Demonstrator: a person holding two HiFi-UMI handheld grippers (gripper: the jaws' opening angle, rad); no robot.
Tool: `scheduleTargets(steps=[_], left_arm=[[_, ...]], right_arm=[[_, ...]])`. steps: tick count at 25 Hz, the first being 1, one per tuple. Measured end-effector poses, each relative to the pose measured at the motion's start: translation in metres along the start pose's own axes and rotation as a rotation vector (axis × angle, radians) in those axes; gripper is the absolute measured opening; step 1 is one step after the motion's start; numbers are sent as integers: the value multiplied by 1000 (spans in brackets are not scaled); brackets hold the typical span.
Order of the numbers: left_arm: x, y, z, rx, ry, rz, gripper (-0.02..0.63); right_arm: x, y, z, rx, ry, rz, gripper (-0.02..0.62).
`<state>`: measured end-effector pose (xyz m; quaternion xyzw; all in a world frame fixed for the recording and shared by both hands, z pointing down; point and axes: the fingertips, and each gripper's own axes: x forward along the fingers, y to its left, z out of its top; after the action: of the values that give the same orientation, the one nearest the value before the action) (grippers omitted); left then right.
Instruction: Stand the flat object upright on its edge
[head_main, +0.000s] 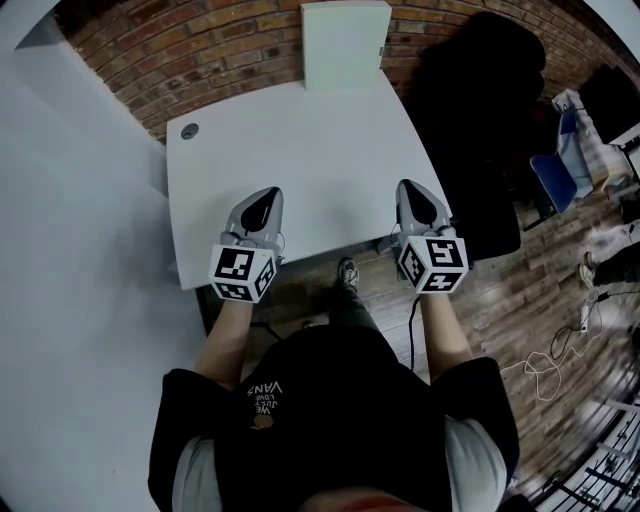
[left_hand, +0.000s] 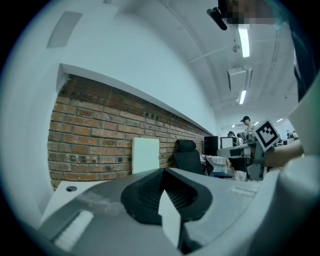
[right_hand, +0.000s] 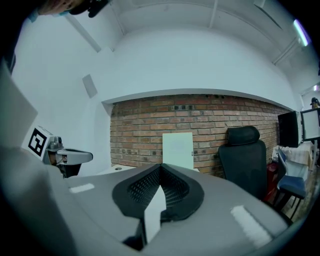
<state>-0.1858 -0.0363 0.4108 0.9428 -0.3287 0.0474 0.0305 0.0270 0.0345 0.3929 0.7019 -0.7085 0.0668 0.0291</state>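
Head view is showing the person standing at the near edge of a white table (head_main: 300, 150), holding the left gripper (head_main: 266, 195) and the right gripper (head_main: 411, 188) side by side just above that edge, both pointing toward the far end. The flat object (head_main: 345, 45), a pale panel, is standing on its lower edge at the far end of the table, against the brick wall (head_main: 200, 45) and well apart from both tools. By my reading, the standing-up step is looking done. If the panel needs further handling, the next move is calling for both tools to cross the table and open first.

Left gripper view is showing its jaws pressed together with nothing between them. The panel is sitting upright beyond them, a little left of the jaw line. This view is also showing what the head view is not: the panel's broad face, looking close to vertical, and people at desks far off to the right, past a black chair (left_hand: 187, 155).

Right gripper view is showing its jaws likewise closed and empty, with the panel almost straight ahead over the tips and the left gripper off to the side. Neither gripper view is showing whether the panel is touching the wall. Only the head view is giving the stretch of bare table between tools and panel.
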Motion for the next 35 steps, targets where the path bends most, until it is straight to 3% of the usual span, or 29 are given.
scheduleTargets(steps=[17, 35], left_arm=[[-51, -7, -14, -12, 25, -1, -2], [-73, -25, -25, -30, 24, 2, -2]], right_arm=[[-35, 37, -16, 53, 5, 1, 0], [-65, 39, -32, 62, 22, -23, 0]])
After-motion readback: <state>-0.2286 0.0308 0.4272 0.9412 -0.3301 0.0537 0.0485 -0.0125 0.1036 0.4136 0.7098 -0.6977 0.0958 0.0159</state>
